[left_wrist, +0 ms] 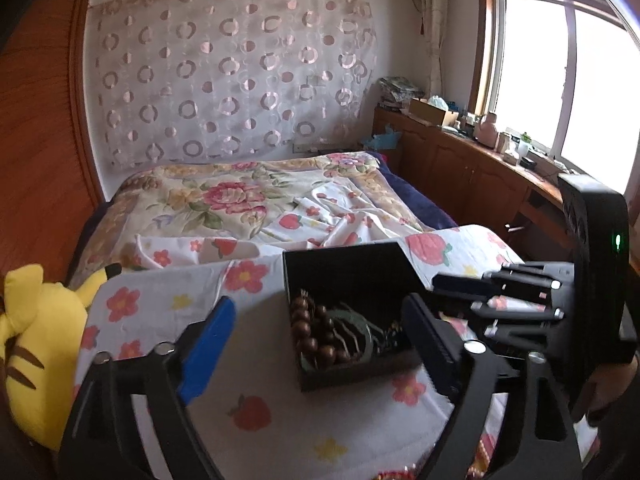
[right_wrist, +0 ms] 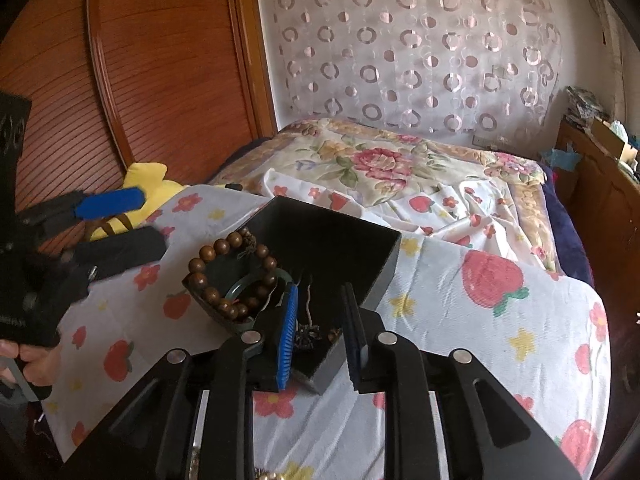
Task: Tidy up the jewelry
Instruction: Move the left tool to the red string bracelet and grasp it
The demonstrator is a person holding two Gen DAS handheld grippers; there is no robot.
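No writing I can read anywhere. The black box [right_wrist: 372,256] sits on the strawberry-print cloth [right_wrist: 480,320], holding a wooden bead bracelet [right_wrist: 224,276], a green bangle [right_wrist: 240,286] and tangled chains [right_wrist: 310,334]. My left gripper [left_wrist: 320,340] spreads wide, empty, before the box; my right gripper [right_wrist: 322,328] stands slightly parted over it, pinching nothing.

A bed [left_wrist: 248,196] spread with a rose-print quilt and strawberry-patterned sheet stands against a white wall, where a sheer curtain [left_wrist: 232,76] of pink rings hangs behind its head. Right of the bed, a low wooden cabinet [left_wrist: 472,164] cluttered with bottles runs beneath a bright window [left_wrist: 560,88]. Left of the bed stands a reddish wooden wardrobe [right_wrist: 160,60].
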